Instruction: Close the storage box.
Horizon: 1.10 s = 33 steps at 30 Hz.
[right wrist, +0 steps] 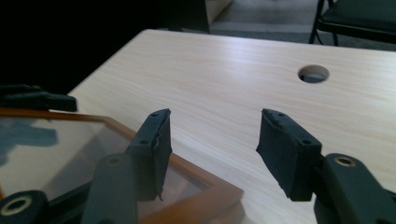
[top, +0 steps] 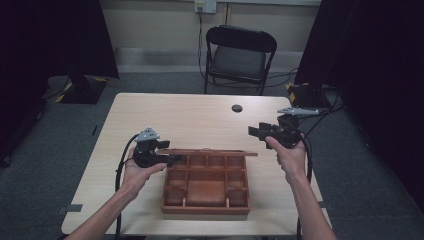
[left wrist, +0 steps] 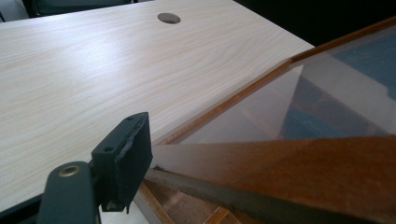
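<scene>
A wooden compartment box sits on the table near its front edge. Its glass-paned lid is tilted up from the back edge. My left gripper is at the lid's left end. In the left gripper view one pad lies against the lid's wooden frame, which hides the other jaw. My right gripper hovers above the lid's right end, open, with nothing between its jaws. In the right gripper view the right gripper stands over the lid's corner, apart from it.
The pale wooden table has a round cable hole toward its back right. A black folding chair stands beyond the far edge. Cables trail from both grippers off the table's sides.
</scene>
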Each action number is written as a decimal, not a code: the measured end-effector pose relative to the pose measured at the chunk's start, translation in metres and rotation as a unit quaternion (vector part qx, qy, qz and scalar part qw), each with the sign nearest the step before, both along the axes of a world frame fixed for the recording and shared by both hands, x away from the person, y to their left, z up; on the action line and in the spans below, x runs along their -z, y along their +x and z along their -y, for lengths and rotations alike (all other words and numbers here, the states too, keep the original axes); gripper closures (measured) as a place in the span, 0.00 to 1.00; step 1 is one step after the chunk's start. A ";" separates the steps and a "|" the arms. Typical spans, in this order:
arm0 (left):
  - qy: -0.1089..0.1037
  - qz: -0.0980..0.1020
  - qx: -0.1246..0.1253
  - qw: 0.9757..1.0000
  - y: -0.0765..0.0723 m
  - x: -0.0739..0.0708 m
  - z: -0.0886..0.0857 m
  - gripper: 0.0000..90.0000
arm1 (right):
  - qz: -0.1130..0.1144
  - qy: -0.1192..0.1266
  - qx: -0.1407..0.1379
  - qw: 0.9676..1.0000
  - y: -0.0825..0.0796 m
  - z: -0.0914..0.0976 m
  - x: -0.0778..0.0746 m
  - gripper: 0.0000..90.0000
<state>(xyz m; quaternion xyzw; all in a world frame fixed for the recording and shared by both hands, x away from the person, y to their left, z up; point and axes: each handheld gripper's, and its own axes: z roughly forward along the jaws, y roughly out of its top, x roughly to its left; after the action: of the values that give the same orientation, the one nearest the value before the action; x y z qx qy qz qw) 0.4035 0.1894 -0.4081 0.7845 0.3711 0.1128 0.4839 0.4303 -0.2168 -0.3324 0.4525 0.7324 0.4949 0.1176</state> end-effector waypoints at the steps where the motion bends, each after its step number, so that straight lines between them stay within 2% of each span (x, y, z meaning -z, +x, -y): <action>1: 0.000 0.000 0.000 1.000 0.000 0.000 0.000 0.26 | 0.000 0.000 0.000 1.000 0.000 0.000 0.000 0.49; 3: 0.002 -0.001 0.003 1.000 -0.001 0.000 0.000 0.26 | 0.006 0.008 -0.009 1.000 -0.003 -0.003 -0.007 0.49; 4: 0.006 -0.001 0.002 1.000 -0.003 0.001 0.000 0.26 | 0.009 0.016 -0.023 1.000 -0.005 -0.008 -0.013 0.49; 6: -0.001 -0.001 0.000 1.000 -0.005 0.003 -0.001 0.26 | 0.011 0.020 -0.042 0.999 -0.008 -0.016 -0.017 0.48; 7: -0.001 -0.001 0.000 1.000 -0.005 0.003 -0.001 0.26 | 0.005 0.019 -0.056 0.998 -0.009 -0.021 -0.018 0.48; 9: -0.002 0.002 0.001 1.000 -0.005 0.005 -0.002 0.26 | 0.004 0.015 -0.060 0.998 -0.010 -0.025 -0.019 0.49; 11: -0.005 0.003 0.001 1.000 -0.005 0.005 -0.002 0.26 | 0.001 0.013 -0.079 0.997 -0.017 -0.037 -0.023 0.50; 13: -0.008 0.001 0.004 1.000 -0.006 0.005 -0.004 0.26 | 0.002 0.010 -0.087 0.996 -0.019 -0.040 -0.025 0.50; 14: -0.006 0.002 0.002 1.000 -0.007 0.005 -0.005 0.26 | 0.001 0.007 -0.104 0.995 -0.026 -0.047 -0.030 0.51; 15: -0.006 0.002 0.002 1.000 -0.007 0.005 -0.005 0.25 | 0.001 0.007 -0.104 0.995 -0.026 -0.047 -0.030 0.51; 17: -0.006 0.006 0.001 1.000 -0.009 0.006 -0.006 0.25 | 0.008 0.006 -0.124 0.992 -0.034 -0.055 -0.037 0.50; 19: -0.007 0.005 0.001 1.000 -0.009 0.005 -0.006 0.25 | 0.011 0.007 -0.130 0.991 -0.037 -0.058 -0.038 0.50; 20: -0.007 0.005 0.001 1.000 -0.008 0.005 -0.006 0.24 | 0.009 0.009 -0.144 0.989 -0.039 -0.064 -0.039 0.50; 21: -0.007 0.003 -0.001 1.000 -0.009 0.005 -0.006 0.24 | 0.009 0.009 -0.144 0.989 -0.039 -0.064 -0.039 0.50; 22: -0.005 0.005 -0.001 1.000 -0.009 0.006 -0.006 0.23 | 0.005 0.004 -0.159 0.987 -0.040 -0.071 -0.038 0.51; 23: -0.005 0.005 -0.001 1.000 -0.009 0.006 -0.006 0.22 | 0.005 0.004 -0.159 0.987 -0.040 -0.071 -0.038 0.51; 24: 0.000 0.005 -0.004 1.000 -0.010 0.006 -0.006 0.20 | -0.004 -0.003 -0.176 0.984 -0.040 -0.077 -0.034 0.53; 25: 0.002 0.008 -0.007 1.000 -0.011 0.006 -0.006 0.20 | -0.004 -0.003 -0.176 0.984 -0.040 -0.077 -0.034 0.53; 26: -0.001 0.008 -0.008 1.000 -0.013 0.006 -0.007 0.20 | -0.018 0.005 -0.198 0.980 -0.039 -0.083 -0.031 0.53; 27: -0.001 0.008 -0.008 1.000 -0.013 0.006 -0.007 0.20 | -0.018 0.005 -0.198 0.980 -0.039 -0.083 -0.031 0.53; 28: 0.002 0.008 -0.008 1.000 -0.013 0.006 -0.007 0.19 | -0.026 0.004 -0.220 0.975 -0.040 -0.090 -0.030 0.59; 29: 0.001 0.010 -0.007 1.000 -0.012 0.007 -0.007 0.18 | -0.027 0.000 -0.227 0.974 -0.041 -0.093 -0.029 0.60; 30: 0.000 0.010 -0.008 1.000 -0.013 0.007 -0.007 0.18 | -0.027 0.000 -0.227 0.974 -0.041 -0.093 -0.029 0.60; 33: 0.002 0.011 -0.005 1.000 -0.013 0.007 -0.007 0.18 | -0.038 0.001 -0.242 0.970 -0.041 -0.099 -0.028 0.68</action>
<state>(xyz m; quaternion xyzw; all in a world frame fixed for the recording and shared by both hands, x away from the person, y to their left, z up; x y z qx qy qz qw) 0.3902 0.1967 -0.4155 0.7820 0.3700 0.1243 0.4860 0.3896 -0.1175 -0.3047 0.2808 0.8236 0.4917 -0.0339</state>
